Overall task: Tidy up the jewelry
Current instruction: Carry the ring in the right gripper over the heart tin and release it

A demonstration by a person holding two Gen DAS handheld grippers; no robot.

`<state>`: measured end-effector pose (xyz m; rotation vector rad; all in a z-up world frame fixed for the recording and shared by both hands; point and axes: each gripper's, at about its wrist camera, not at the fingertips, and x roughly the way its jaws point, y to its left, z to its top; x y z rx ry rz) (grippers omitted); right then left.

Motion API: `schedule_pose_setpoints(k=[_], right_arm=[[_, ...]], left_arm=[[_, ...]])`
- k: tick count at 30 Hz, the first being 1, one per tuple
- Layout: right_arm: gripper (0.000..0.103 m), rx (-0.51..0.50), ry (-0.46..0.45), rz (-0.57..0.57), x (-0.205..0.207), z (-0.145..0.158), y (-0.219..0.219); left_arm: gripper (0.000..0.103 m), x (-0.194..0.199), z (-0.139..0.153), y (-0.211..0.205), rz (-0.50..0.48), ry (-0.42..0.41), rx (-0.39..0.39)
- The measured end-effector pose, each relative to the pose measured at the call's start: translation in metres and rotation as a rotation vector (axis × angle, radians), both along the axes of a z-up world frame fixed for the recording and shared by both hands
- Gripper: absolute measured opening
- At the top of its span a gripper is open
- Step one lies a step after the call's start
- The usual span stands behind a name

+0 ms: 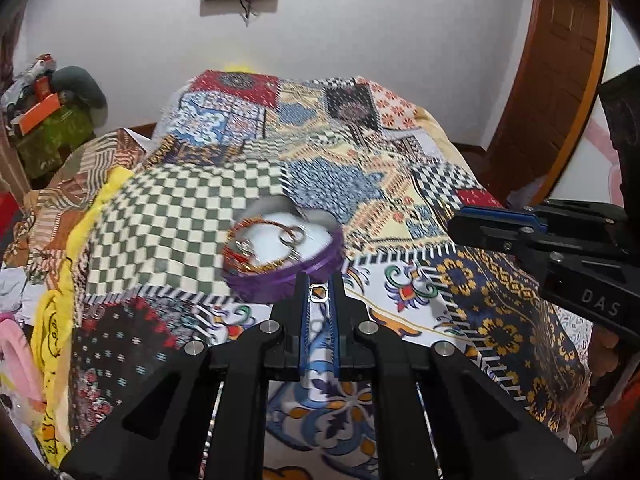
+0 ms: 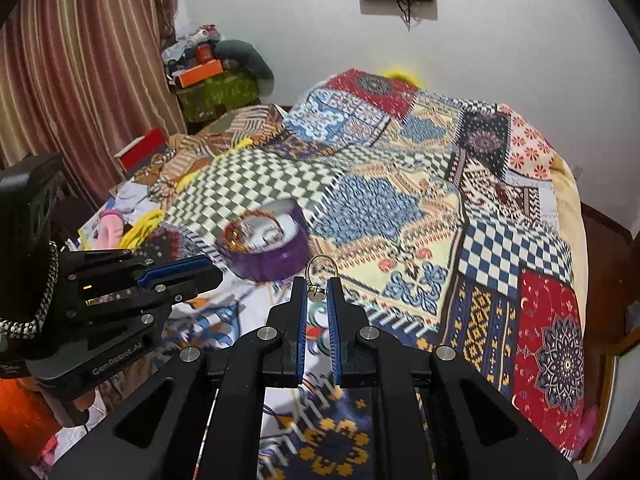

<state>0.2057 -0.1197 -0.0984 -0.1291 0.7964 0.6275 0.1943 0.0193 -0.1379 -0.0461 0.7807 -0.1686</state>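
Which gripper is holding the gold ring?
The right gripper pinches the gold ring, its loop poking above the tips. The left gripper holds a small silver piece instead.

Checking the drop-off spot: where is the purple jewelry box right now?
The purple box sits open on the patchwork bedspread, just beyond the left gripper tips; in the right wrist view it lies left of the right gripper.

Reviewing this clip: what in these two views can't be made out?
- Left wrist view: the small silver piece in the left tool is too small to identify.
- Both views: pieces inside the purple box are motion-blurred; count unclear.
- Right wrist view: the gold ring in the right tool has a tiny, unreadable charm.
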Motion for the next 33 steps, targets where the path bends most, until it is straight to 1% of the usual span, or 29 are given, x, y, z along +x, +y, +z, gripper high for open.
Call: schedule_pose_setpoints(k=[9, 14, 22, 26, 33], right_arm=[[0.009, 0.036, -0.035, 0.025, 0.000, 0.018, 0.017], [0.009, 0.065, -0.043, 0.032, 0.004, 0.024, 0.024], [0.009, 0.079, -0.033, 0.033, 0.014, 0.020, 0.037], [0.009, 0.058, -0.023, 0.032, 0.020, 0.012, 0.045], [0.009, 0.035, 0.024, 0.036, 0.034, -0.006, 0.054]], left_arm=[[0.007, -0.004, 0.026, 0.021, 0.045, -0.080, -0.002], [0.007, -0.002, 0.034, 0.028, 0.057, -0.106, 0.003], [0.007, 0.008, 0.028, 0.034, 0.062, -0.102, -0.007], [0.007, 0.015, 0.020, 0.035, 0.062, -0.083, -0.016], [0.007, 0.023, 0.009, 0.036, 0.052, -0.061, -0.016]])
